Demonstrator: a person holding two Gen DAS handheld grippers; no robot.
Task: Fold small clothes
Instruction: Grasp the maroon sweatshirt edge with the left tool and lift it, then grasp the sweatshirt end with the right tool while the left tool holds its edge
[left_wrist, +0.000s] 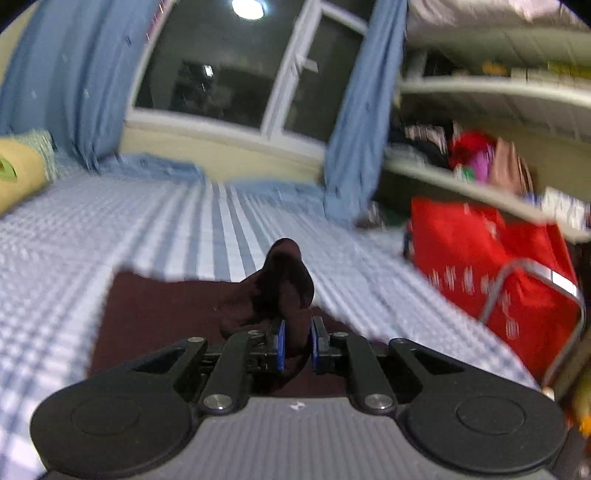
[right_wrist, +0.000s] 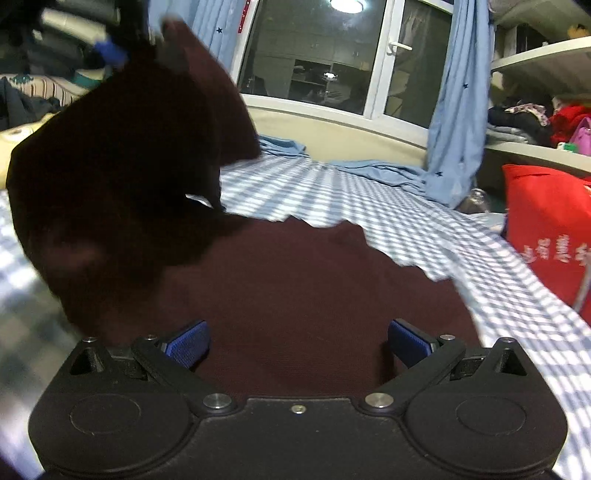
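Observation:
A dark maroon garment (right_wrist: 303, 295) lies on the blue-and-white checked bed sheet (right_wrist: 369, 199). Its left part (right_wrist: 122, 173) is lifted high and hangs in the air at the left of the right wrist view. My left gripper (left_wrist: 297, 345) is shut on a bunched fold of that maroon garment (left_wrist: 284, 288), which sticks up between the blue pads (left_wrist: 281, 345). The blurred tip of the left gripper (right_wrist: 110, 51) shows at the top of the raised flap. My right gripper (right_wrist: 297, 345) stands open low over the flat part of the garment, with nothing pinched between its fingers.
A red bag (left_wrist: 491, 273) with a metal frame stands at the bed's right edge, under shelves (left_wrist: 480, 88) full of clothes. Blue curtains (right_wrist: 458, 99) hang beside a dark window (right_wrist: 321, 59). A yellow pillow (left_wrist: 18, 177) lies at far left.

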